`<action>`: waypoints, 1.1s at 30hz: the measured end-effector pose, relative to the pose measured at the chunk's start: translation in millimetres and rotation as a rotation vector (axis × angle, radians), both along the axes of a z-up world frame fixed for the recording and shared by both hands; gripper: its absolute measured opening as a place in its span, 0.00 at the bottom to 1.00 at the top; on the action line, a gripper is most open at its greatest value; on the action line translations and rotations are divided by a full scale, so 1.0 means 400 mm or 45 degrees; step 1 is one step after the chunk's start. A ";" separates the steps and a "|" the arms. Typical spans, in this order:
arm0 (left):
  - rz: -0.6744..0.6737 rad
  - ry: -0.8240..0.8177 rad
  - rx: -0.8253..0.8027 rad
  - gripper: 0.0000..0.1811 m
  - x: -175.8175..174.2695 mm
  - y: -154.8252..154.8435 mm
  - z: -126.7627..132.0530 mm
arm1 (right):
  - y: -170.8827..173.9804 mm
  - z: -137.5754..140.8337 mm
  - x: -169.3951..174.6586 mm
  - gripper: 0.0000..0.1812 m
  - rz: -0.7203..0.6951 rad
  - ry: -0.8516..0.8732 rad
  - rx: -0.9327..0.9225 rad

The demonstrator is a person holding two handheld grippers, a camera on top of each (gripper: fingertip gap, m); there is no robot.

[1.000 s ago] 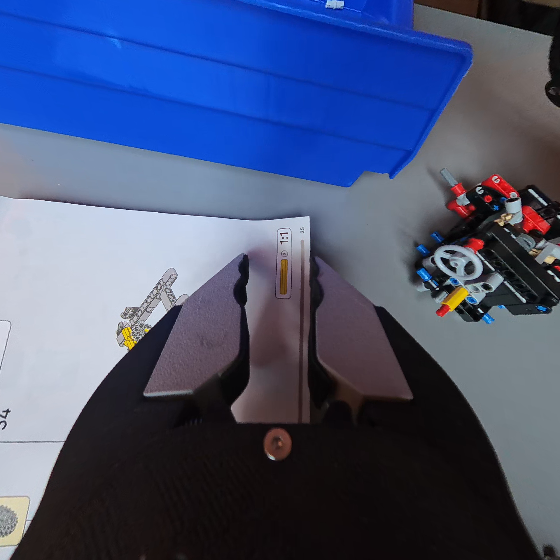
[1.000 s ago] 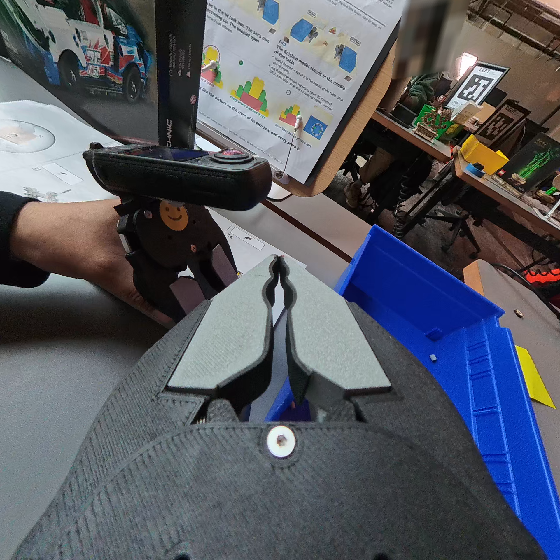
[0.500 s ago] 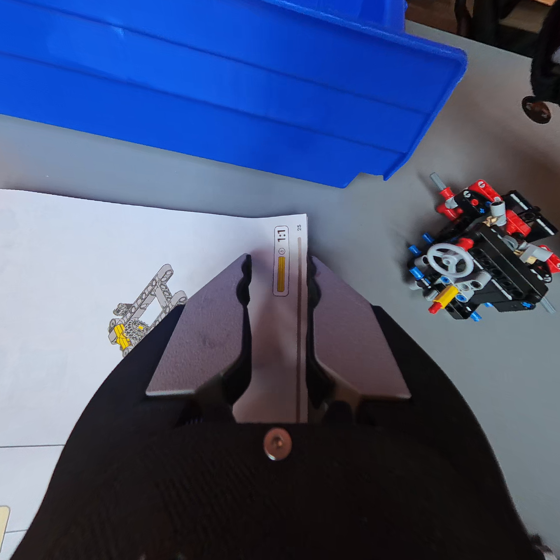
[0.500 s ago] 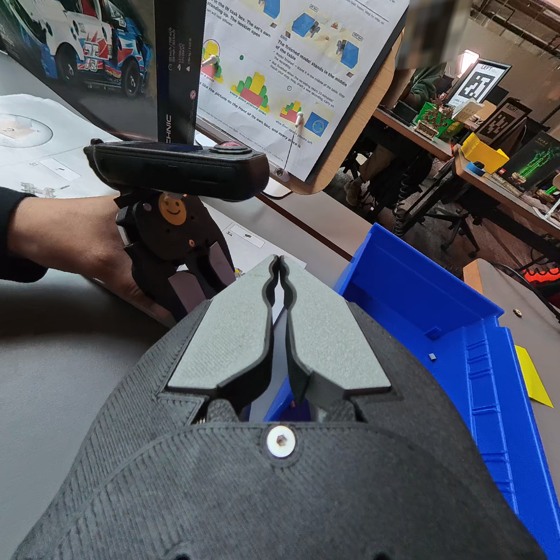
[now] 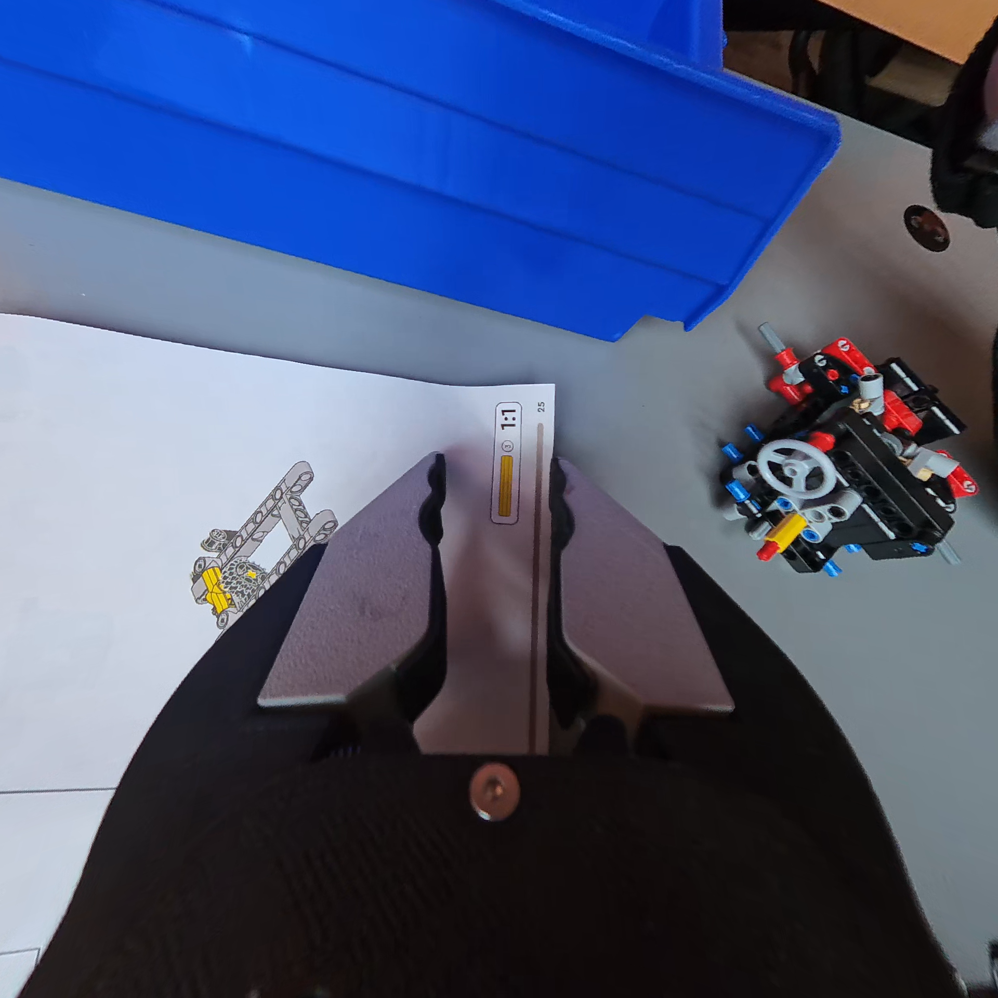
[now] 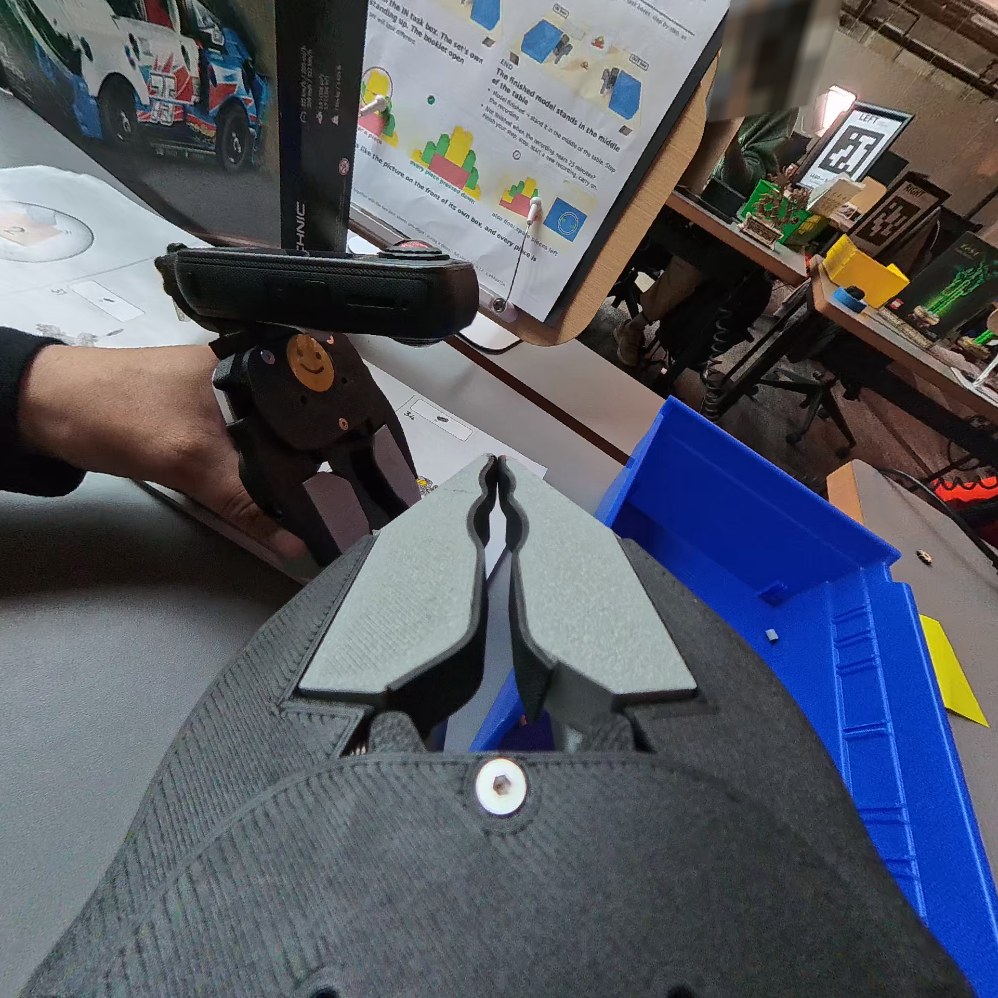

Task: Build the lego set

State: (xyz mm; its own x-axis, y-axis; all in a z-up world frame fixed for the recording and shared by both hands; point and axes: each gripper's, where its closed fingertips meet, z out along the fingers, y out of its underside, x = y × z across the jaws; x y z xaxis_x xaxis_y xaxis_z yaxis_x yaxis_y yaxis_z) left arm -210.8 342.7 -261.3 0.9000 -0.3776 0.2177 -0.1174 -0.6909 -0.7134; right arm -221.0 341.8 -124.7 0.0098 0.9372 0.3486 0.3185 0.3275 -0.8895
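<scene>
Position decides the coming move. In the left wrist view the half-built black, red and grey brick model with a grey steering wheel (image 5: 842, 464) lies on the grey tabletop (image 5: 756, 675) at the right of the frame, level with the tips of the left tool (image 5: 494, 470) and well apart from them. Its long axis runs slantwise, from upper left toward lower right. That tool's jaws stand moderately apart with nothing between them, poised over the right-hand edge of the white instruction booklet page (image 5: 162, 432).

The big blue plastic bin (image 5: 432, 162) fills the top of that frame.

In the right wrist view the right tool (image 6: 497, 464) has its tips closed together; a speck of red shows at the tips, but I cannot tell whether a piece is pinched there. It points across the near corner of the bin toward the booklet. The model does not show in that view, so I cannot tell which tool is nearer to it.

Writing appears on the booklet page, on the printed instruction sheet (image 6: 513, 108) at the top centre and on the dark set box with a race-car picture (image 6: 162, 108) at the upper left; none is repeated here.
</scene>
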 end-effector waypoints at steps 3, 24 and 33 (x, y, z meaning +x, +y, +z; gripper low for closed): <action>0.018 0.018 0.004 0.25 -0.003 0.003 0.001 | -0.001 0.000 0.000 0.00 0.002 0.000 0.000; -0.008 0.191 0.063 0.16 0.002 0.008 -0.002 | -0.004 -0.002 -0.001 0.00 0.010 -0.005 0.000; -0.051 0.309 0.070 0.15 0.019 0.006 -0.015 | -0.003 0.000 0.001 0.00 0.009 -0.002 -0.001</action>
State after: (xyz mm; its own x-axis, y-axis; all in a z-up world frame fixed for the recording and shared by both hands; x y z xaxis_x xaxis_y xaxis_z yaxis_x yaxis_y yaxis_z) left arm -203.2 345.2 -267.4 0.9074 -0.4195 -0.0250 -0.3165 -0.6430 -0.6974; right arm -220.6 340.7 -124.6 0.0027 0.9377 0.3476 0.3176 0.3288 -0.8894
